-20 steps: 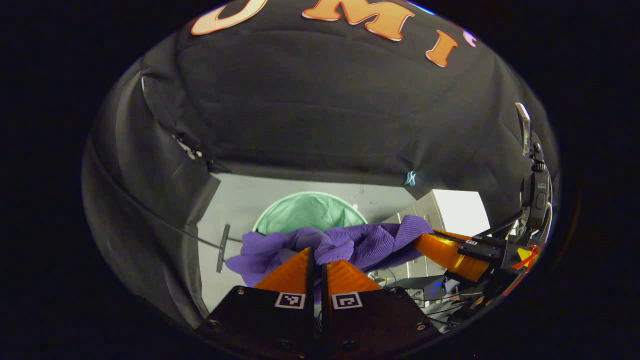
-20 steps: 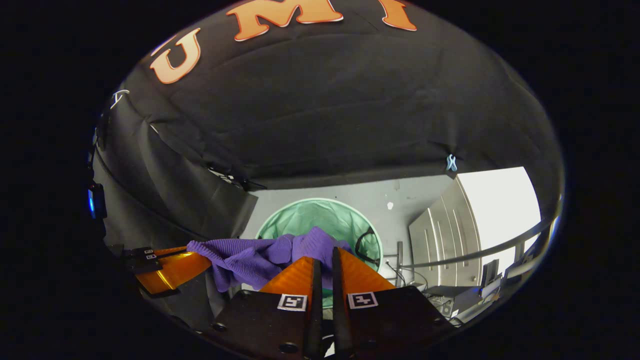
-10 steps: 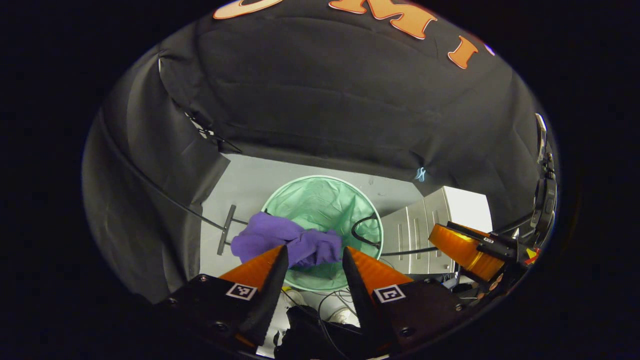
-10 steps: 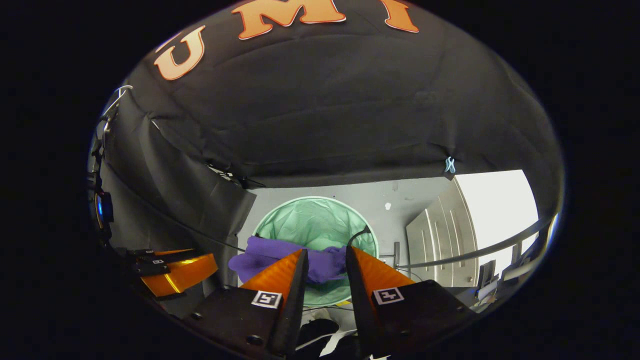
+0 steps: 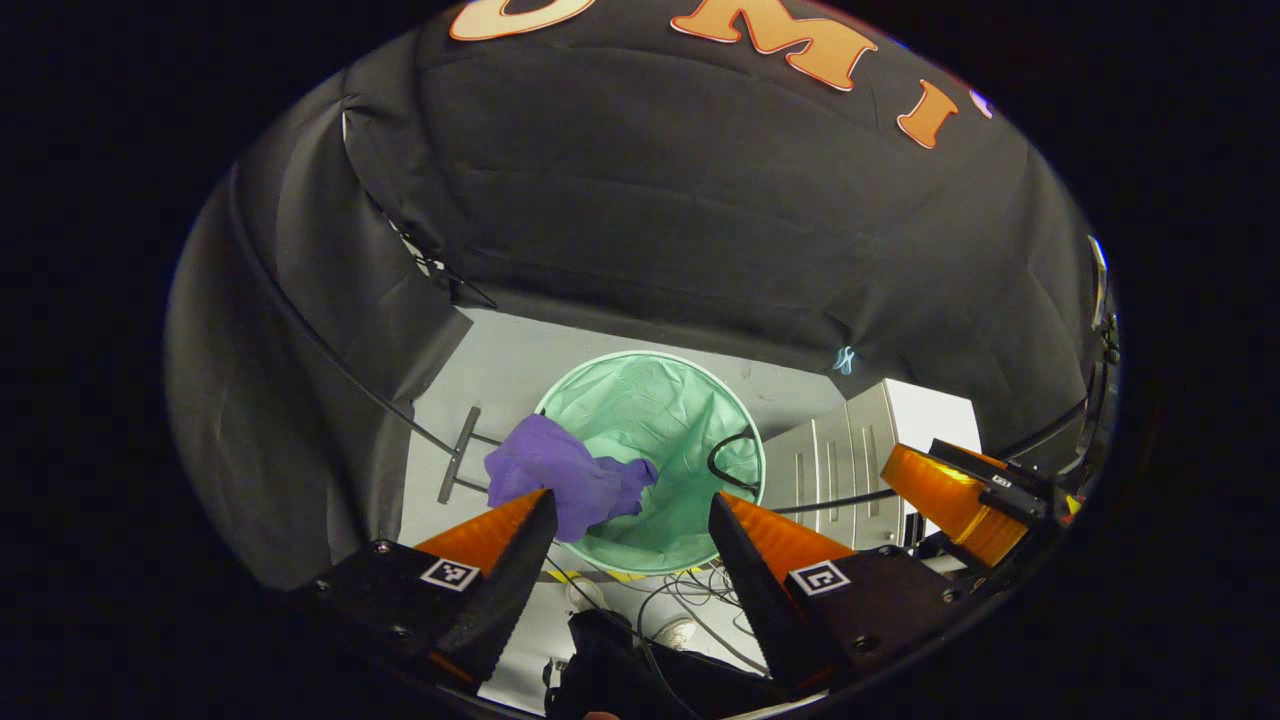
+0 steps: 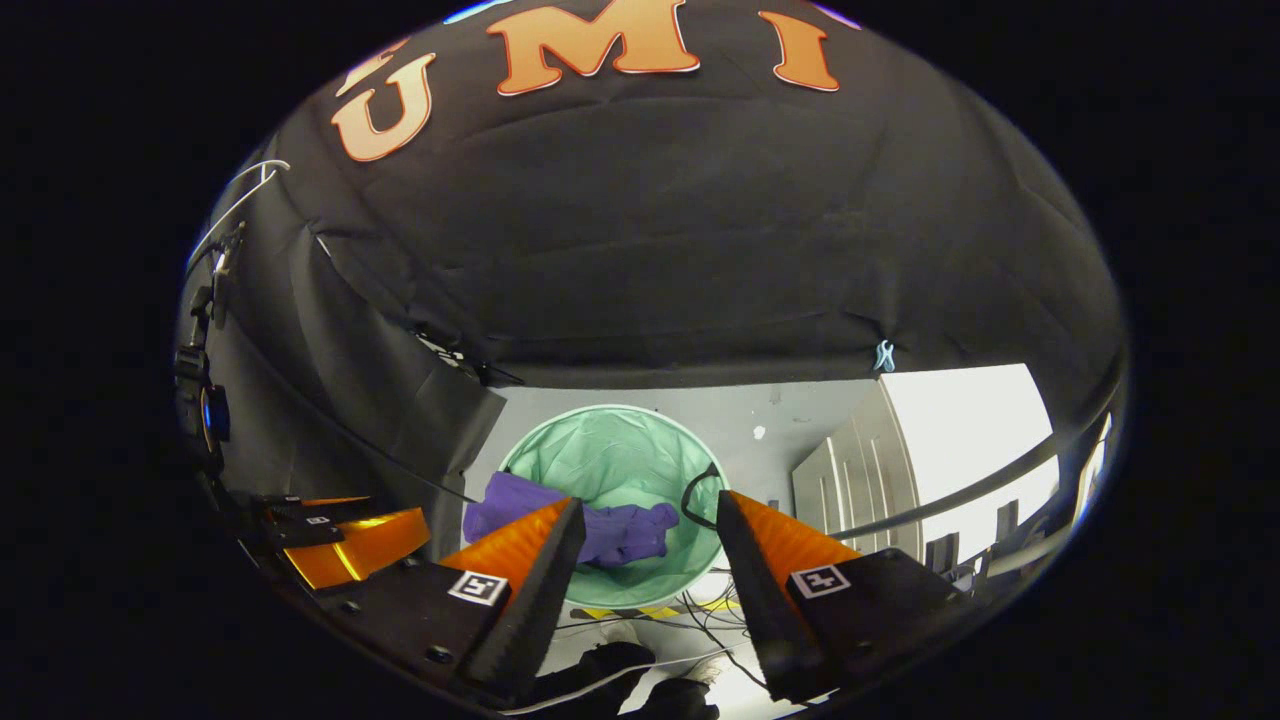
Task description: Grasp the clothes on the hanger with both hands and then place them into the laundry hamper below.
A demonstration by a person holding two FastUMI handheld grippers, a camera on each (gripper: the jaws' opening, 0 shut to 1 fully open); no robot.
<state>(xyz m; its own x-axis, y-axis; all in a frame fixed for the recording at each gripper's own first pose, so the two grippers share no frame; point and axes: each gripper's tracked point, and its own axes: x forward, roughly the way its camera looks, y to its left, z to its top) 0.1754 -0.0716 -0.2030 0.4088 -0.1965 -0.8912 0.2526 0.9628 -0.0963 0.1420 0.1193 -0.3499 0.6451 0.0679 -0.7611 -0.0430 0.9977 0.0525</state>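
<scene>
Below, the scene by parts:
Left tongs (image 5: 632, 512): spread wide, gripping nothing, above the hamper.
Right tongs (image 6: 650, 515): likewise spread wide and empty; also seen at 4 o'clock in the left gripper view (image 5: 950, 490).
Purple clothes (image 5: 565, 475): bunched, draped over the hamper's rim at its 8 o'clock side, partly inside.
Laundry hamper (image 5: 690, 400): round, green, on the grey floor (image 5: 500, 360) below both tongs.
Black cable (image 5: 725, 465): loops over the hamper's 3 o'clock rim.

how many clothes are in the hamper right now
1. A purple garment lies bunched at the near-left side of the green hamper, part of it draped over the rim. More could lie hidden beneath it, but none shows.
</scene>
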